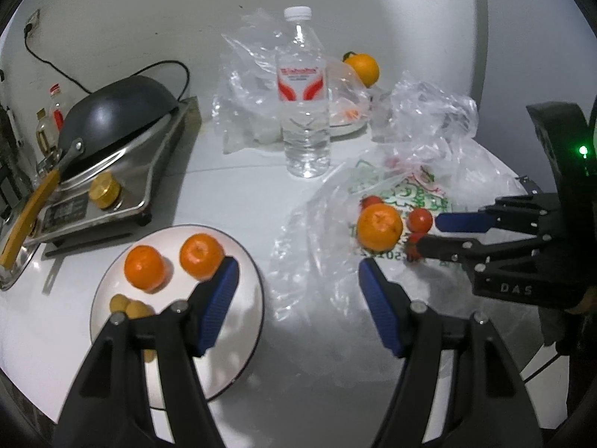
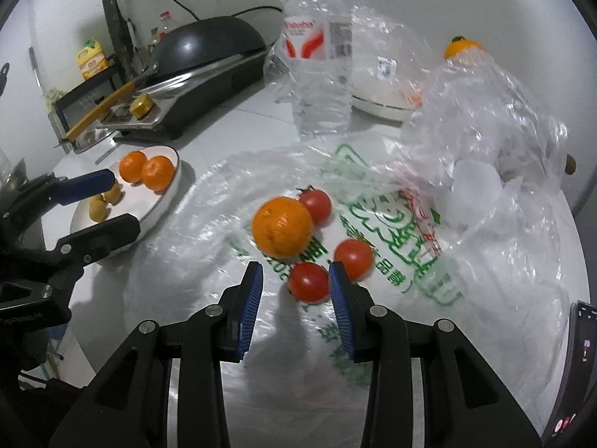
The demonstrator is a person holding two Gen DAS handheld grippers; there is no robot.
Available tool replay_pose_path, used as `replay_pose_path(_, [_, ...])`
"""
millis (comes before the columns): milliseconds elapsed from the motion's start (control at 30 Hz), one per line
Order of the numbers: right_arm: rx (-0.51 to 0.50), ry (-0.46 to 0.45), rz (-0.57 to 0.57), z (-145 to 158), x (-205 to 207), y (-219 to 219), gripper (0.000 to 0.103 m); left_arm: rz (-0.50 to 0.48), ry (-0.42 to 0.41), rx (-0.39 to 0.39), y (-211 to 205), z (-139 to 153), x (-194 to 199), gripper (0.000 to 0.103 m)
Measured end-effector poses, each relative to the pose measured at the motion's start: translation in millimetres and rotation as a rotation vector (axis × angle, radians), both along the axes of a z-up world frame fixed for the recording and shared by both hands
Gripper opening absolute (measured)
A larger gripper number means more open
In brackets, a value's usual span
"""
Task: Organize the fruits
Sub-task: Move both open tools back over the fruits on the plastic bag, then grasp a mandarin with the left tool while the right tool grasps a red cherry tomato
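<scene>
A white plate [image 1: 238,351] holds two mandarins [image 1: 144,267] and several small yellow-brown fruits [image 1: 128,305]; it also shows in the right wrist view [image 2: 164,201]. My left gripper [image 1: 298,272] is open and empty, hovering over the plate's right edge. A loose mandarin [image 2: 282,227] and three cherry tomatoes lie on a printed plastic bag [image 2: 391,224]. My right gripper [image 2: 296,274] is open, its jaws on either side of the nearest tomato [image 2: 308,282]. Another orange [image 1: 362,67] sits far back.
A water bottle [image 1: 304,93] stands mid-table among crumpled clear bags [image 1: 436,112]. A gas stove with an upturned wok [image 1: 119,112] is at the left. A second white plate [image 2: 384,106] lies behind the bags. A phone [image 2: 574,373] lies at right.
</scene>
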State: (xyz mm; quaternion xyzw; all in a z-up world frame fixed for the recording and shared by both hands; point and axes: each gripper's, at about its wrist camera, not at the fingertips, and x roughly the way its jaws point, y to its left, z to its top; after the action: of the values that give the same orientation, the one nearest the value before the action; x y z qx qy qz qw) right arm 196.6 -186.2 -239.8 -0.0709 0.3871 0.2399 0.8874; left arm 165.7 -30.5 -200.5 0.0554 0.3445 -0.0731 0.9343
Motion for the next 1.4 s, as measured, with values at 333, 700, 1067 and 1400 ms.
replay_pose_path(333, [-0.008,0.045,0.013,-12.1,8.7,-2.2,0.039,-0.041,0.015,0.019,-20.6,-5.6,11.5,0.068])
replay_pose_path(700, [-0.001,0.071,0.020,-20.3,19.2,-2.7,0.029,-0.077,0.026,0.055,-41.2,-8.1,19.5,0.068])
replay_pose_path(1067, [0.040,0.032,-0.008,-6.1,16.1,-31.1,0.029,-0.116,0.028,0.094,-67.8,-11.3,35.5,0.068])
replay_pose_path(1400, [0.062,0.014,-0.034,-2.6,15.1,-53.5,0.029,-0.144,0.092,0.115,-89.9,-26.3,65.9,0.067])
